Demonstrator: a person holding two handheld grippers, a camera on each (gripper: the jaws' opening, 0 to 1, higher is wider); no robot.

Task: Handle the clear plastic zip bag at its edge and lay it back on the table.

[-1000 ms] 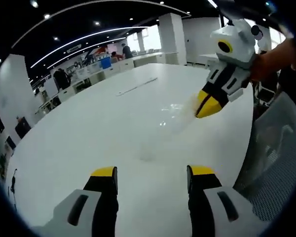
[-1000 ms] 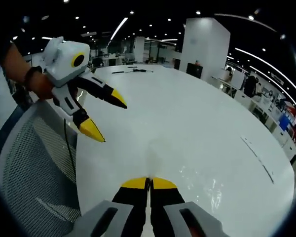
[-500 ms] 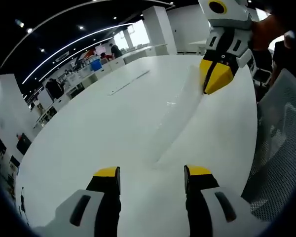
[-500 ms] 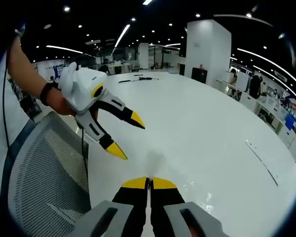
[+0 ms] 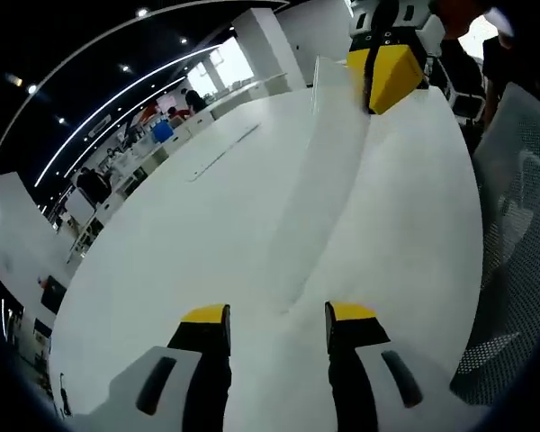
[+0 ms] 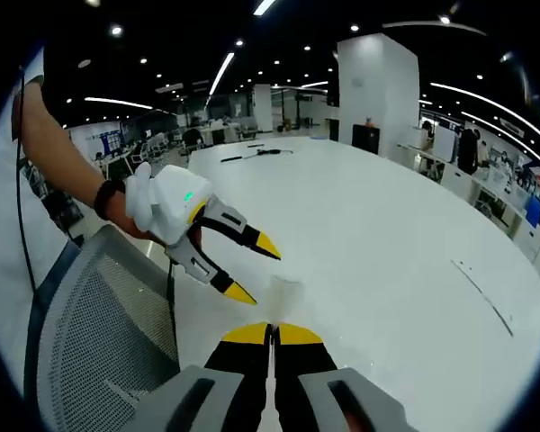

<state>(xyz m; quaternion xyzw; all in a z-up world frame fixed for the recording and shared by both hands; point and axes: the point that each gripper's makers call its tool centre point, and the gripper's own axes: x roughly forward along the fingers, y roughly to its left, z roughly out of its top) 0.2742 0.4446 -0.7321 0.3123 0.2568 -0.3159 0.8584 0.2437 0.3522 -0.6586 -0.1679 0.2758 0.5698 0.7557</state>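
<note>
Office lights curve over my white table (image 5: 162, 243), a mesh chair (image 6: 99, 351) beside it. My right tongs (image 6: 272, 335), jaws clenched on the bag (image 5: 328, 180) edge, hold it stretched above the table; my left tongs (image 5: 277, 317) gape beneath its low end.

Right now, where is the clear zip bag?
In the left gripper view the clear zip bag hangs from the shut right gripper at upper right, its lower end near the white table, ahead of the open left gripper.
</note>
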